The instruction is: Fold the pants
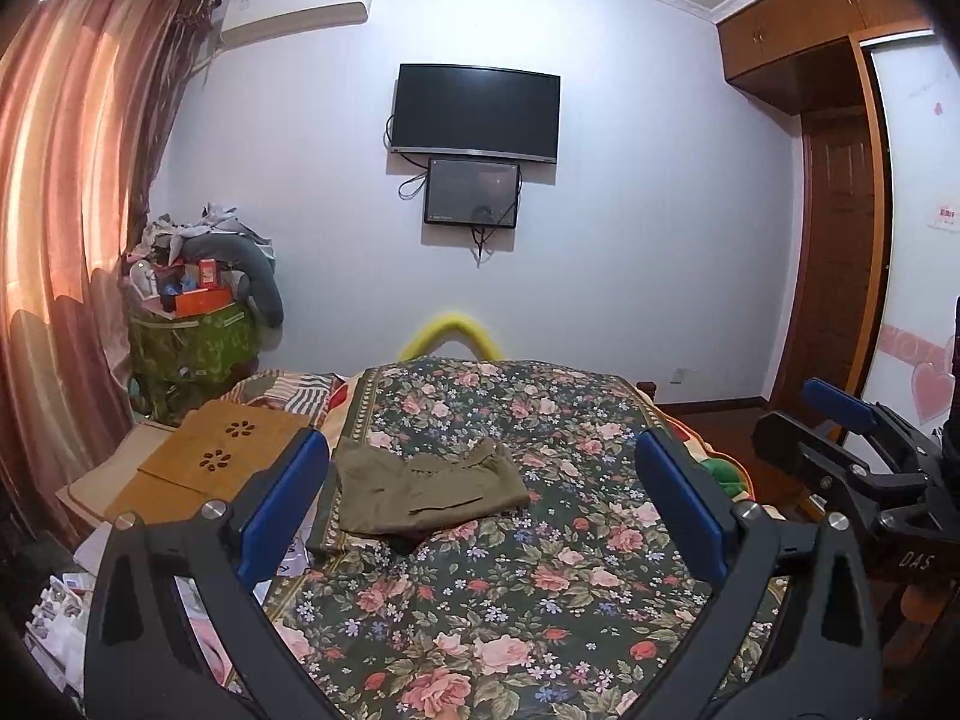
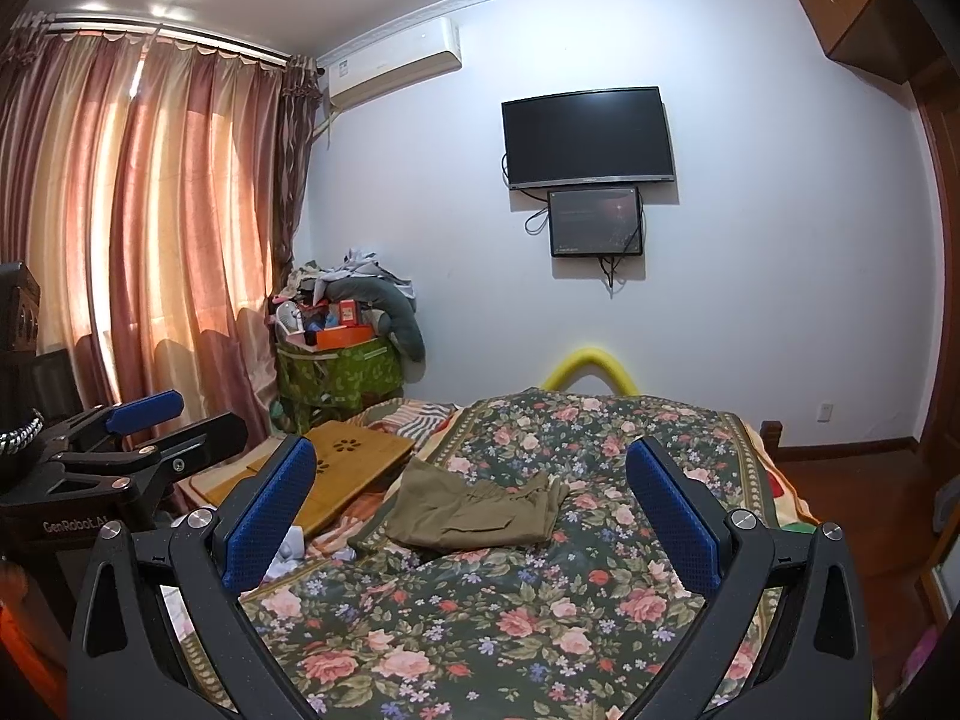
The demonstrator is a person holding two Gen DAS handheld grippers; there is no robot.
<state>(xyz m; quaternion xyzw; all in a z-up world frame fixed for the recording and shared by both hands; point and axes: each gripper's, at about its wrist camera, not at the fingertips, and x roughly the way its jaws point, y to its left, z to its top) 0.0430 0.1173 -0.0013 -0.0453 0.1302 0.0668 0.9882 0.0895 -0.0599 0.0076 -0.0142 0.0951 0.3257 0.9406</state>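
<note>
Pants: olive pants (image 1: 429, 495) lie folded in a compact bundle on the floral bedspread (image 1: 510, 600), toward its left edge; near a wooden lap tray (image 1: 225, 450)
Left gripper (image 1: 480, 507): jaws spread wide, holding nothing; raised above the bed, apart from the pants
Right gripper (image 2: 474, 516): likewise wide apart, empty; beside the left one

Open floral quilt (image 1: 510, 588) before the pants (image 1: 426, 489); wooden tray (image 1: 210, 456) leftward.

Dim room, warm daylight glowing through curtains (image 2: 150, 228), sharp focus, fisheye bending, dark corners
</note>
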